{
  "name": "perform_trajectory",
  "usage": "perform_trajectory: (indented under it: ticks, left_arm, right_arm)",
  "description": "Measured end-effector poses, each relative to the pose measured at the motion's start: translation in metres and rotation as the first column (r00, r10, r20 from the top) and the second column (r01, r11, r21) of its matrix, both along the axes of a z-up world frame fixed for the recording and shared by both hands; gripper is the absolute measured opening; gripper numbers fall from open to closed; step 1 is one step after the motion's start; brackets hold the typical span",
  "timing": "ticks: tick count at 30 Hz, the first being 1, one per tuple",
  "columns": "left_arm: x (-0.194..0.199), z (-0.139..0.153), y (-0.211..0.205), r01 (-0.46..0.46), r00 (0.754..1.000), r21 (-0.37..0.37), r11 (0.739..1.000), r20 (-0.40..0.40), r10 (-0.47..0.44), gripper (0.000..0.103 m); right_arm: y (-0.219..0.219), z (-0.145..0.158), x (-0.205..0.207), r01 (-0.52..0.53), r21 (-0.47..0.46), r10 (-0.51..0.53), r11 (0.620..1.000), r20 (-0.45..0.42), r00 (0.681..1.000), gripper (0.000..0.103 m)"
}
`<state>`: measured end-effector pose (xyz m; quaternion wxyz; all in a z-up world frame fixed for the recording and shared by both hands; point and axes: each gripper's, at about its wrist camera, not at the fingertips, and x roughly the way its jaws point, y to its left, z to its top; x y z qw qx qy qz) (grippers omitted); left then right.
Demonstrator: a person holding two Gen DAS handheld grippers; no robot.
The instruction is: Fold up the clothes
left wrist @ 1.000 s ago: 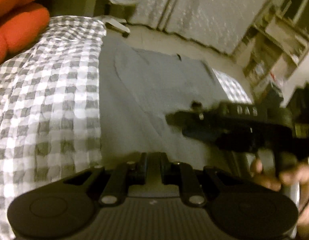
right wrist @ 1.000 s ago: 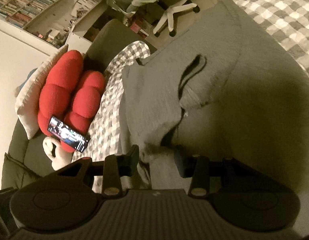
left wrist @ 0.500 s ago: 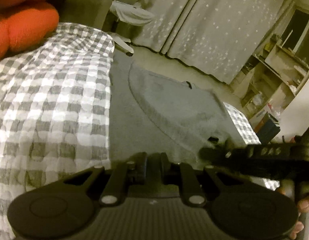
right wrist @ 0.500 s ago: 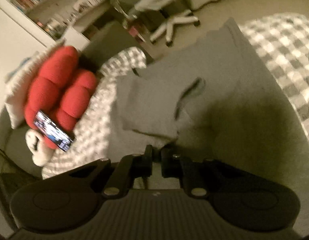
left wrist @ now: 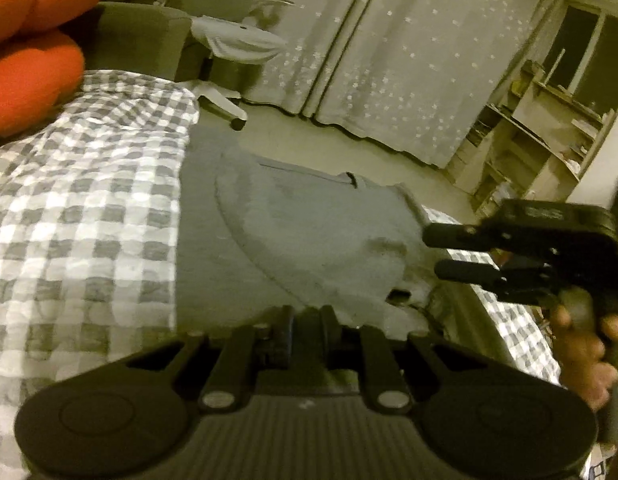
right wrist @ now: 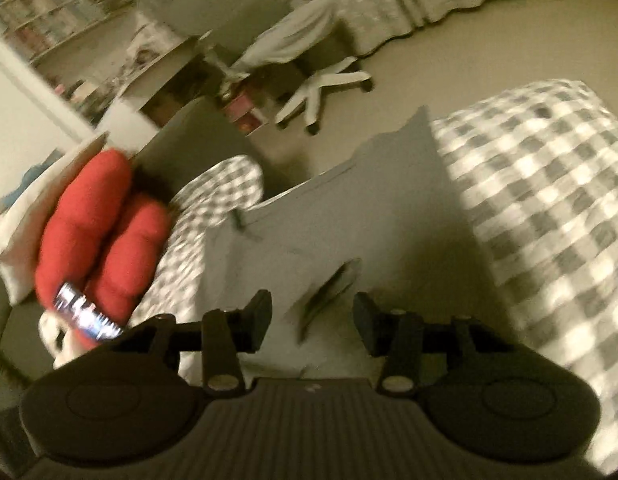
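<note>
The grey garment (left wrist: 309, 240) lies spread on a bed with a checked cover (left wrist: 89, 220), directly ahead of both claws.

The left claw (left wrist: 308, 320) sits low over the near edge of the garment, pointing along the cloth toward the curtain (left wrist: 389, 60) at the far side of the room. Its fingers are drawn close together with only a narrow slot between them; whether any cloth is caught in that slot cannot be told. To its left the checked cover runs up to a red cushion (left wrist: 33, 60).

To the right of the left claw, the right claw (left wrist: 441, 252) comes in from the side, held level above the garment's right-hand edge, its two fingers (left wrist: 453, 236) stacked one over the other and pointing left. A hand (left wrist: 581, 340) grips its handle from below, fingers wrapped round.

In the right wrist view, which is blurred, the right claw (right wrist: 311, 320) is spread wide, with nothing between its fingertips. It hangs over the grey garment (right wrist: 349, 220), and a dark slit-like fold (right wrist: 329, 292) in the cloth lies just ahead, between the two fingers. Left of this claw are the red cushion (right wrist: 93, 220) and a phone (right wrist: 87, 316) with a lit screen; to its right the checked cover (right wrist: 549, 220) is bare. An office chair (right wrist: 309, 60) stands on the floor beyond the bed.
</note>
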<state>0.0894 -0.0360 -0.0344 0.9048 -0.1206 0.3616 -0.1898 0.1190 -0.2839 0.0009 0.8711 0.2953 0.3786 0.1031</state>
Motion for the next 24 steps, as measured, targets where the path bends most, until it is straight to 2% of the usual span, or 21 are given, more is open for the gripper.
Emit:
perform_trajectory:
  ticks: [4,7,8,9,11,12,19,22,24]
  left_arm:
    - [0.0,0.001,-0.006,0.019,0.999,-0.015,1.0,0.027,-0.019,0.013]
    - [0.001,0.002,-0.011,0.03,0.999,-0.038,0.999,0.042,-0.029,0.013]
    - [0.002,0.002,-0.013,0.034,0.998,-0.04,0.999,0.047,-0.032,0.013]
    - [0.002,0.002,-0.015,0.034,0.998,-0.037,0.999,0.055,-0.032,0.014]
    - [0.001,0.003,-0.017,0.032,0.997,-0.033,0.999,0.067,-0.029,0.014]
    - [0.001,0.003,-0.016,0.03,0.997,-0.037,0.999,0.072,-0.027,0.014]
    - [0.004,-0.002,-0.019,0.027,0.999,-0.029,0.999,0.041,-0.026,0.014]
    - [0.006,-0.005,-0.02,0.027,0.999,-0.023,0.999,0.023,-0.026,0.014]
    - [0.007,-0.007,-0.021,0.027,1.0,-0.019,0.999,0.011,-0.026,0.014]
  right_arm:
    - [-0.002,-0.016,0.018,0.005,0.038,-0.005,0.999,-0.018,1.0,0.05]
    - [0.001,-0.024,0.028,-0.008,0.069,0.008,0.998,-0.005,1.0,0.04]
    - [0.003,-0.025,0.031,-0.013,0.075,0.013,0.997,0.0,1.0,0.033]
    - [0.004,-0.026,0.032,-0.019,0.073,0.019,0.997,0.005,1.0,0.021]
    - [0.006,-0.023,0.032,-0.03,0.061,0.029,0.998,0.015,0.999,0.009]
    - [0.006,-0.02,0.03,-0.034,0.056,0.033,0.998,0.029,0.999,0.007]
    - [0.012,0.019,0.012,-0.064,0.008,0.061,0.998,0.203,0.977,0.005]
    - [0.013,0.021,0.012,-0.046,-0.031,0.052,0.998,0.225,0.973,0.005]
    - [0.011,0.012,0.018,-0.02,-0.06,0.031,0.998,0.199,0.979,0.005]
